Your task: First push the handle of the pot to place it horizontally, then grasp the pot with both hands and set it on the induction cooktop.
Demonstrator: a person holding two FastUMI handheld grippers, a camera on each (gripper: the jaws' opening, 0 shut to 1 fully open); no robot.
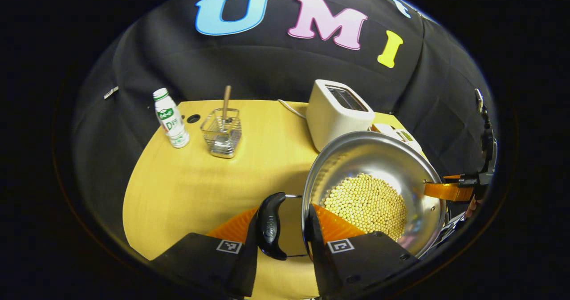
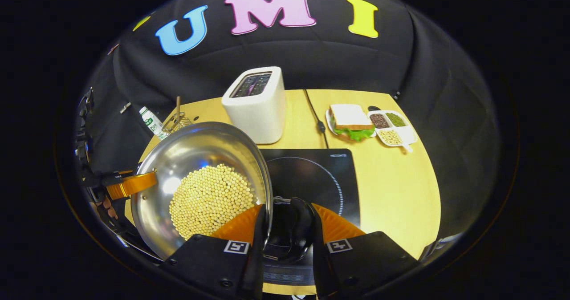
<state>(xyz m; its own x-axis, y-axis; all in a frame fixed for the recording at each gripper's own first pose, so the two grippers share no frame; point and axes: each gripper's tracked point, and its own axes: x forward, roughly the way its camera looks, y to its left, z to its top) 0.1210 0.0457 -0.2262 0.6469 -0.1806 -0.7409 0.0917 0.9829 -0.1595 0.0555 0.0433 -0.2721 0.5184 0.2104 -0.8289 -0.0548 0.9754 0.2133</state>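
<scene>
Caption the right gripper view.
Right gripper shut on the bean-filled steel pot's black handle, beside the black induction cooktop.

Pot held beside the cooktop, seen along the right gripper.

At bottom centre the right gripper (image 2: 285, 233) clamps the pot's black side handle (image 2: 294, 229), fingers either side. The steel pot (image 2: 178, 157), full of pale beans (image 2: 209, 200), fills the left; the left gripper (image 2: 129, 184) grips its far rim. The black induction cooktop (image 2: 320, 171) lies centre, a white toaster (image 2: 256, 102) above it.
</scene>
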